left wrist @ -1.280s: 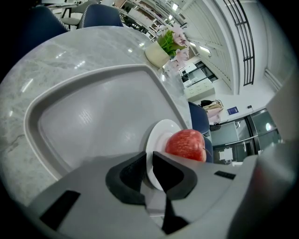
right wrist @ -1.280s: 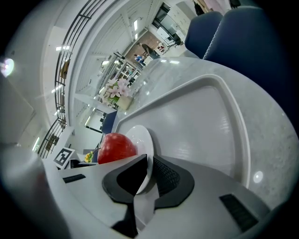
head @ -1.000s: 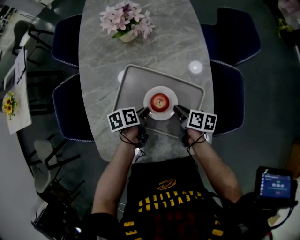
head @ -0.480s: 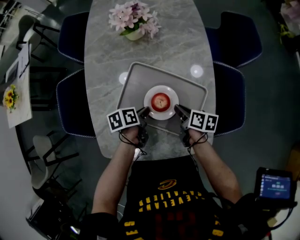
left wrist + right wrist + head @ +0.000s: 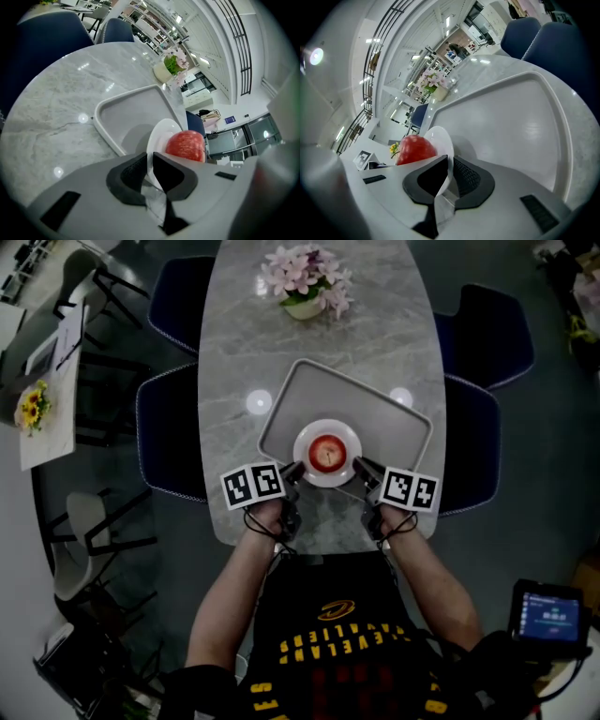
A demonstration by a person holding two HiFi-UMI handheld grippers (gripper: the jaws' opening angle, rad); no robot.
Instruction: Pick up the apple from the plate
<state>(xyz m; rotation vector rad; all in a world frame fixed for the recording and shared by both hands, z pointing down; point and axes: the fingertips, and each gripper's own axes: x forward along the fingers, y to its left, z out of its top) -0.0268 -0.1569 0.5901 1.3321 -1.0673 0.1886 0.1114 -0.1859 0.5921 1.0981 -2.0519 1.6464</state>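
A red apple (image 5: 326, 454) lies on a small white plate (image 5: 345, 439) over the near part of a grey tray (image 5: 375, 413). My left gripper (image 5: 295, 469) is shut on the plate's left rim and my right gripper (image 5: 358, 466) on its right rim. In the left gripper view the plate's (image 5: 161, 136) thin edge runs between the jaws of the left gripper (image 5: 149, 161), with the apple (image 5: 186, 145) just past them. The right gripper view shows the same: plate (image 5: 439, 138) pinched by the right gripper (image 5: 449, 164), apple (image 5: 415, 149) to the left. The plate casts a shadow on the tray (image 5: 126, 117).
The tray rests on an oval marble table (image 5: 281, 352), with a pot of pink flowers (image 5: 307, 282) at the far end. Dark blue chairs (image 5: 167, 427) (image 5: 473, 437) flank both sides. A device with a lit screen (image 5: 546, 612) sits low on the right.
The head camera has shifted, so the table sits further right in the picture. Both grippers stay clamped on the plate's rims. The plate now overlaps the tray's near rim more.
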